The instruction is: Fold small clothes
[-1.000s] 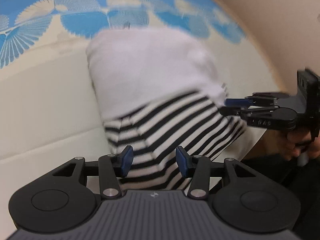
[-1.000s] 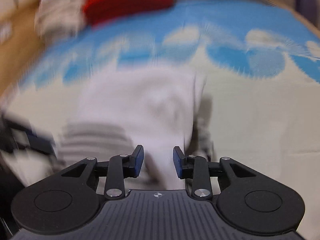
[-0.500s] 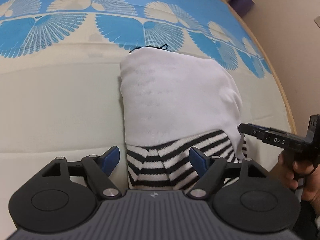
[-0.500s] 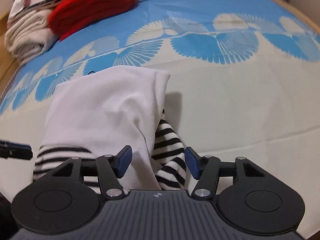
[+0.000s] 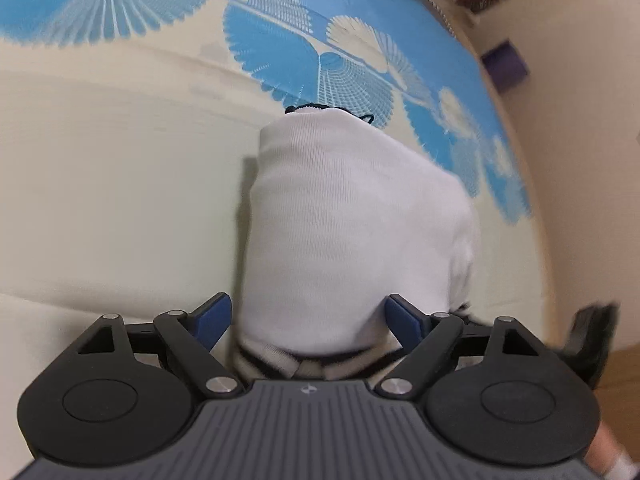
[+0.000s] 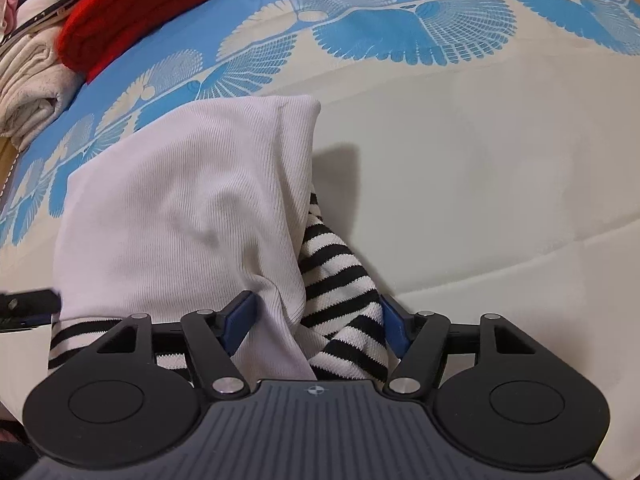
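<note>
Both jaws have just been opening: the left gripper (image 5: 308,318) and right gripper (image 6: 316,322) are straddling, unclamped, the folded white ribbed garment with black-striped trim (image 6: 180,208) lying toward twelve o'clock on the cream-and-blue fan-patterned cloth (image 6: 480,160). Only the right view is showing a red knitted bundle (image 6: 136,12) at eleven o'clock.

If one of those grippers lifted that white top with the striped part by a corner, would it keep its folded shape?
Probably not. The white and striped top looks like soft ribbed knit, and its right edge already sags in loose folds, so it would likely droop and unfold. It seems light, thin cloth. On the smooth patterned bedsheet, a push would probably bunch it up more than slide it whole.
</note>
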Available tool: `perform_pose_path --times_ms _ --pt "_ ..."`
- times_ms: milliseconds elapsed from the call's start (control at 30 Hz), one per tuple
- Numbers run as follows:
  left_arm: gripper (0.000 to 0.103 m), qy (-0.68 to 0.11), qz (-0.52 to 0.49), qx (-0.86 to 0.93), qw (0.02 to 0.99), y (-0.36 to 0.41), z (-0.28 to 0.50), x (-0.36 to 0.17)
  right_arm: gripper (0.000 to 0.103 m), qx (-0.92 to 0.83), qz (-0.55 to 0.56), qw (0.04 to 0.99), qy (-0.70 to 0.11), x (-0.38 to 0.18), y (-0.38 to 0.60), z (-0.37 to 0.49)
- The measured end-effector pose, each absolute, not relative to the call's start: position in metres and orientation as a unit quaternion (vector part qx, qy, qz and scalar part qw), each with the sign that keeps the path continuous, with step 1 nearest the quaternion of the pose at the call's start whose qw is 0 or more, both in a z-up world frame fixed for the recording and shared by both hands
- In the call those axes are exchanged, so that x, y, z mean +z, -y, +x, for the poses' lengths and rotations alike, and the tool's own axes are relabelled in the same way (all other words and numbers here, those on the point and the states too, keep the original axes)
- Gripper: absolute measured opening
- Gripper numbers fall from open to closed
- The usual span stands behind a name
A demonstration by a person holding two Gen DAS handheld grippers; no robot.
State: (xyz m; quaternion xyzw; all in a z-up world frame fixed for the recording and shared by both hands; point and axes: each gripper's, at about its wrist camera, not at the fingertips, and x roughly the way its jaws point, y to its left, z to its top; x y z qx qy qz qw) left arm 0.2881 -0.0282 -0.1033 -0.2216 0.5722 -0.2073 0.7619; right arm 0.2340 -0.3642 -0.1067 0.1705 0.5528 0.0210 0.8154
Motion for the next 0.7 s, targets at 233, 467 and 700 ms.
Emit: perform_pose_path --times_ms 233,467,700 --pt "0.091 -0.584 -0.274 -0.21 0.734 0.033 0.309 -0.132 0.022 0.057 0.206 0.81 -0.547 -0.107 0.364 0.238" --pt "0.078 -0.577 -0.266 -0.217 0.741 0.041 0.321 -0.138 0.013 0.06 0.203 0.812 -0.543 -0.107 0.362 0.241" --pt "0.045 -0.478 -0.168 -0.268 0.82 0.048 0.321 -0.07 0.01 0.056 0.233 0.827 -0.508 -0.094 0.367 0.245"
